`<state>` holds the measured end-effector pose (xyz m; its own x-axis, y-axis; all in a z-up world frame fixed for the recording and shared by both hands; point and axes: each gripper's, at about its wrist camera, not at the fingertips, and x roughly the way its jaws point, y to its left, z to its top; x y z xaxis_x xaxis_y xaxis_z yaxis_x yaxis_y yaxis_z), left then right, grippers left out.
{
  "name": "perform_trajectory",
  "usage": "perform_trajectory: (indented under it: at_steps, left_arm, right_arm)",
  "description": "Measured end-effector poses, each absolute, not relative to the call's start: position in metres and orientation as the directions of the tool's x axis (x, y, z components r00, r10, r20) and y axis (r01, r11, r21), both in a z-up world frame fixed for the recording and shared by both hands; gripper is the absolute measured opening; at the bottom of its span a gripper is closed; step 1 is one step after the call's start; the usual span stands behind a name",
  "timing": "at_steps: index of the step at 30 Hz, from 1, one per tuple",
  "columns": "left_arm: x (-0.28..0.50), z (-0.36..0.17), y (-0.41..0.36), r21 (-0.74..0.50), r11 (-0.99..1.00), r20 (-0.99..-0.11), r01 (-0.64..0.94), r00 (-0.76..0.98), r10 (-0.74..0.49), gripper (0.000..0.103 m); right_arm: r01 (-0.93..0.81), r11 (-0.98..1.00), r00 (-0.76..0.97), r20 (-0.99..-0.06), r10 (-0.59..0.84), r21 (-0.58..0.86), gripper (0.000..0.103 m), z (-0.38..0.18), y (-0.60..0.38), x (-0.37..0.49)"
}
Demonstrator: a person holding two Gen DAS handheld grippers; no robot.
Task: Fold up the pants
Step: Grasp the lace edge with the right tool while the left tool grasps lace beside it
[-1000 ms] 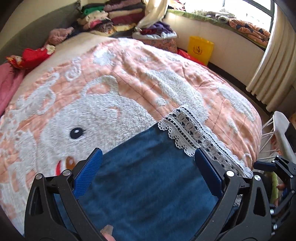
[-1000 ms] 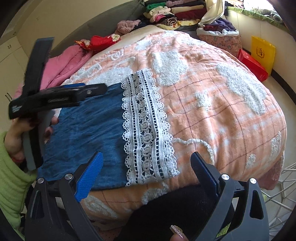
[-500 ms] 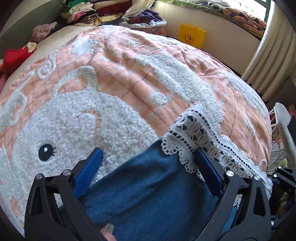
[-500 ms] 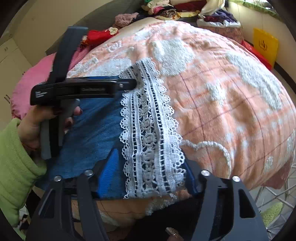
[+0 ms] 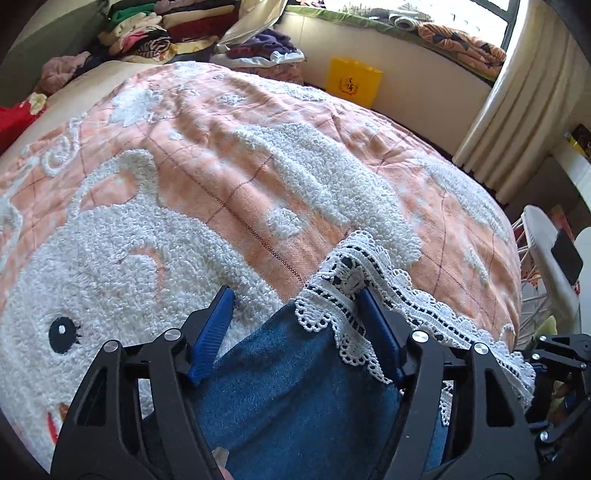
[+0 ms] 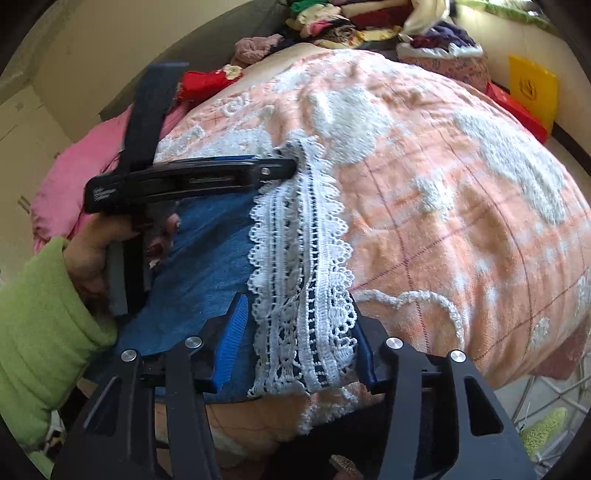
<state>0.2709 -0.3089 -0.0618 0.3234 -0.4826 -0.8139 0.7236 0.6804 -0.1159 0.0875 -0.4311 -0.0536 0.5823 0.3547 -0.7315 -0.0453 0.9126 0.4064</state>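
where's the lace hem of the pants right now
In both wrist views the lace hem lies on the peach blanket, bunched between the right gripper at its near end and the left gripper at its far corner.

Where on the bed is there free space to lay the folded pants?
Free: the orange blanket right of the lace hem, up to the bed edge. Crowded: the clothes pile at the far end, and the pink pillow side.

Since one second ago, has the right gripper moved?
Yes. The right gripper went forward over the lace hem, jaws narrowed around it, judged against the blanket.
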Motion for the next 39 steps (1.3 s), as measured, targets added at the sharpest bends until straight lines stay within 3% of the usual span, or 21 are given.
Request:
perform_trajectory:
  at_steps: [4,6,8,10,14,22,29,34,39]
  left_arm:
    - [0.268,-0.06,-0.312,-0.101,0.68,-0.825,0.726,0.321,-0.466,0.045]
    - [0.266,-0.057,-0.313,-0.107,0.672,-0.823,0.732,0.314,-0.474,0.021]
    - [0.263,-0.057,-0.315,-0.087,0.678,-0.826,0.73,0.328,-0.459,0.019]
    - [0.259,-0.055,-0.317,-0.085,0.679,-0.828,0.729,0.327,-0.455,0.009]
    - [0.256,-0.048,-0.309,-0.121,0.683,-0.804,0.721,0.332,-0.493,0.006]
    - [0.243,-0.011,-0.266,-0.217,0.691,-0.715,0.69,0.37,-0.593,0.005]
    - [0.224,0.022,-0.205,-0.223,0.734,-0.655,0.641,0.459,-0.6,0.005]
    - [0.211,0.021,-0.144,-0.226,0.795,-0.644,0.563,0.526,-0.555,0.005]
    - [0.205,-0.005,-0.096,-0.248,0.85,-0.679,0.466,0.542,-0.495,0.007]
  right_arm:
    - [-0.07,0.917,0.561,-0.745,0.362,0.392,0.048,-0.057,-0.421,0.092]
    - [-0.069,0.911,0.559,-0.741,0.373,0.406,0.04,-0.059,-0.422,0.094]
    - [-0.053,0.898,0.564,-0.729,0.387,0.436,0.031,-0.061,-0.428,0.093]
    - [-0.047,0.887,0.569,-0.718,0.402,0.459,0.028,-0.06,-0.433,0.091]
    - [-0.083,0.88,0.589,-0.689,0.422,0.467,0.022,-0.051,-0.431,0.086]
    - [-0.189,0.851,0.606,-0.623,0.494,0.491,0.021,-0.013,-0.411,0.083]
    - [-0.351,0.816,0.577,-0.58,0.575,0.459,0.021,0.026,-0.362,0.078]
    - [-0.464,0.78,0.51,-0.593,0.623,0.42,0.021,0.036,-0.304,0.085]
    - [-0.558,0.755,0.425,-0.663,0.617,0.345,0.021,0.013,-0.234,0.09]
